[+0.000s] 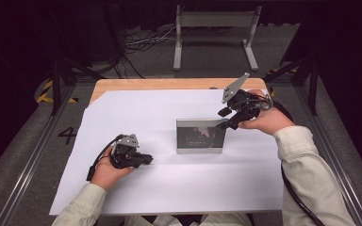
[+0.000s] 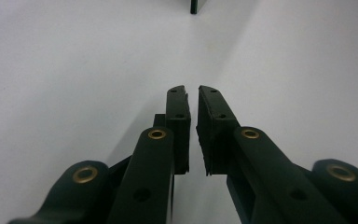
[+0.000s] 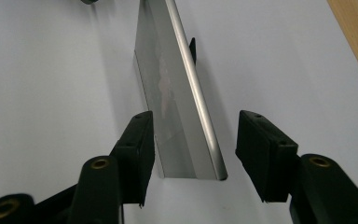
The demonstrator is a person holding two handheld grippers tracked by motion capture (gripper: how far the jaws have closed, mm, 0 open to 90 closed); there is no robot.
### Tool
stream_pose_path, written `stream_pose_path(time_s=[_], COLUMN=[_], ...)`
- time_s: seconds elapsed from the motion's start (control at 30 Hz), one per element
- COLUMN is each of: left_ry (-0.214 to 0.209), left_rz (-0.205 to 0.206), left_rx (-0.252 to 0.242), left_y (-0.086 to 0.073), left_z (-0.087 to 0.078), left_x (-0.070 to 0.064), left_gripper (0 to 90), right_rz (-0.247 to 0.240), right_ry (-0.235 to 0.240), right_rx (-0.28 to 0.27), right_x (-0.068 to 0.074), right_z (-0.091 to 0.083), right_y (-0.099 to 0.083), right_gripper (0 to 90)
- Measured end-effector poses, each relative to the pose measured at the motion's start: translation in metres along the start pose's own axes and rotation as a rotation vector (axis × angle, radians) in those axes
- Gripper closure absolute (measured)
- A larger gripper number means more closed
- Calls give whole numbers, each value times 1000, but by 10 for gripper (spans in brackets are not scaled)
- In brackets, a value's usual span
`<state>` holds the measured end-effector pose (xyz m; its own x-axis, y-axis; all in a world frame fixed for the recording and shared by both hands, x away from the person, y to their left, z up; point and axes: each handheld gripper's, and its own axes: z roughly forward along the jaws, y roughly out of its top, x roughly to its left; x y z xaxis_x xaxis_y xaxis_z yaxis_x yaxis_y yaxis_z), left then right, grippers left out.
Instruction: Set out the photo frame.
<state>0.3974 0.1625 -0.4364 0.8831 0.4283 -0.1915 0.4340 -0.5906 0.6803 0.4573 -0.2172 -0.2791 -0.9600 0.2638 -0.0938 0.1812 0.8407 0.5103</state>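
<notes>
Silver-framed, the frame (image 1: 201, 136) stands upright mid-tabletop on white paper (image 1: 169, 188). Your right gripper (image 3: 193, 154) straddles its end, fingers apart, not touching. Your left gripper (image 1: 146, 159) rests well apart on the paper, fingers nearly together. Wood tabletop (image 1: 122, 84) edges beyond; dark room, cables (image 1: 141, 42), grey stand (image 1: 214, 21).

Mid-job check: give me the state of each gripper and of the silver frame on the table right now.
Right gripper: open, jaws on either side of the frame's end, not yet closed on it.
Left gripper: shut or nearly so, empty, low over the white sheet.
Silver frame: standing upright on the sheet, not lifted.
</notes>
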Motion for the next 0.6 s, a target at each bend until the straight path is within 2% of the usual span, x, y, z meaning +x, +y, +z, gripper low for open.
stream_pose_path(time_s=[0.6], left_ry=[-2], left_rz=[0], left_rx=[0], left_y=[4], left_z=[3], left_x=[2], left_gripper=[828], right_rz=[71], right_ry=[-55], right_rx=[-34], right_x=[2], right_z=[-20], right_y=[-38], right_gripper=[461])
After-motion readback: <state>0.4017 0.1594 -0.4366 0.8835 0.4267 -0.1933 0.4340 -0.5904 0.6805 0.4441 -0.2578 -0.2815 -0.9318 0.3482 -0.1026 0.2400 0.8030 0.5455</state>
